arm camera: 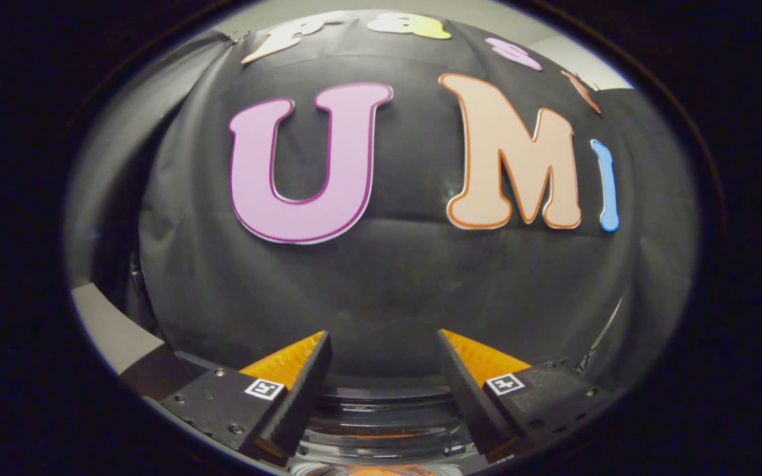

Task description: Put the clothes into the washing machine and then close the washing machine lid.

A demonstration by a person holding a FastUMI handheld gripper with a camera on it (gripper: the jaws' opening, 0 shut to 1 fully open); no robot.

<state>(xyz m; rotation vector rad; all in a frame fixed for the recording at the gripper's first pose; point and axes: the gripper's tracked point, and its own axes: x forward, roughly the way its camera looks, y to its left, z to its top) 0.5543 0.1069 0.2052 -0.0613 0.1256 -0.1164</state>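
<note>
From the gripper view, I see my gripper (384, 370) spread apart, holding nothing, aimed at the booth's black wall (387, 277). Low between the 2 fingers sits what I think is the washing machine lid (384, 423), shiny and curved. I cannot spot any clothes, so I could reach down blind and bump it.

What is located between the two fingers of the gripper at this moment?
Nothing is held: the gripper is open. Through the gap, the gripper view shows the washing machine below.
</note>
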